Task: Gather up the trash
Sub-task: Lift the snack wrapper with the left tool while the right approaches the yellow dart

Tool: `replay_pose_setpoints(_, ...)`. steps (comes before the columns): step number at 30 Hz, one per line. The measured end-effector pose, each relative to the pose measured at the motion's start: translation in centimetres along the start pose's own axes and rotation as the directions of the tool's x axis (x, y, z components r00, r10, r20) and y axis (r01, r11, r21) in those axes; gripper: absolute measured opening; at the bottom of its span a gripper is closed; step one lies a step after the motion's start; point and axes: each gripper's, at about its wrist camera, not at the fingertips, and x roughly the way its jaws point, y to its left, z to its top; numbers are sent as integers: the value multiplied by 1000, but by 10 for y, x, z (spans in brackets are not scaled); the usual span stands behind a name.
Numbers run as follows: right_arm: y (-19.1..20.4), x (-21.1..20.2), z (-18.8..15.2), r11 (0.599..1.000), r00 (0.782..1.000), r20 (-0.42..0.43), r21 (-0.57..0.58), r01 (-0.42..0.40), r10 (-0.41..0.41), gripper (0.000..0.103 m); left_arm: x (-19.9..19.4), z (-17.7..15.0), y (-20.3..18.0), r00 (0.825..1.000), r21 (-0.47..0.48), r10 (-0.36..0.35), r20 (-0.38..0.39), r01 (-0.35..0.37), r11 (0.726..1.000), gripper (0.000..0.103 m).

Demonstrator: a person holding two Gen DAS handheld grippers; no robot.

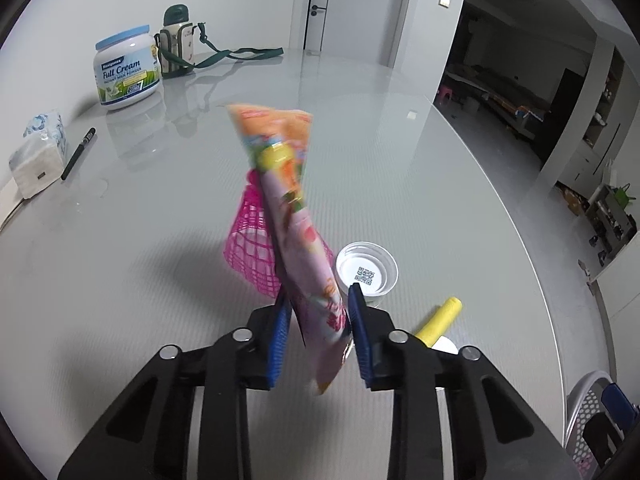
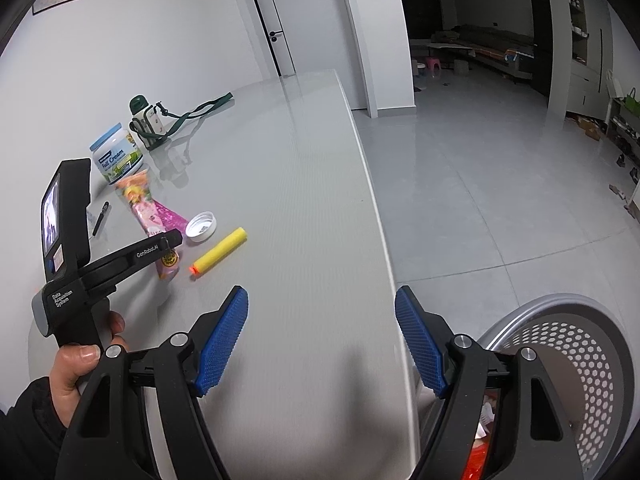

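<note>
Claw on the left (image 1: pixel 318 320) pinches a pink and orange snack wrapper (image 1: pixel 294 216) and holds it up over the grey table (image 1: pixel 160 216) — pink netting (image 1: pixel 248 248) hangs behind it. Just beside it lie a white cap (image 1: pixel 368 268) and a yellow foam dart (image 1: pixel 438 320). Right claw (image 2: pixel 322 340) gapes wide, holding nothing — a white holey basket (image 2: pixel 576 360) sits by the table's edge.

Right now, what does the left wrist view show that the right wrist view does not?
Only the left wrist view: the white tissue pack, and the left gripper with the colourful plastic wrapper between its fingers.

Only the right wrist view: the open right gripper and the person's hand.

Both: the yellow foam dart, white plastic lid and perforated basket.
</note>
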Motion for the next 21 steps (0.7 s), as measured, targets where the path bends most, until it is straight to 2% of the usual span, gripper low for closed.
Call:
replay_pose_setpoints(2,3,0,-1,1000,1000,0,-4,-1,1,73,-4,-1,3,1000,5,0,8,0,1000,22)
replay_pose_setpoints(6,10,-1,-2,1000,1000,0,-12,-5,5,73,-13,-3,15,1000,18,1,18,-1,1000,21)
replay_pose_setpoints(15,40,7,-7,999,1000,-16,-40,-25,24,73,-33,-19,57,1000,44,-10,3,10,999,20)
replay_pose_setpoints(21,65,27,-13,998,999,-41,-46,-33,31,73,-46,-23,82,999,79,-3,38,0,997,20)
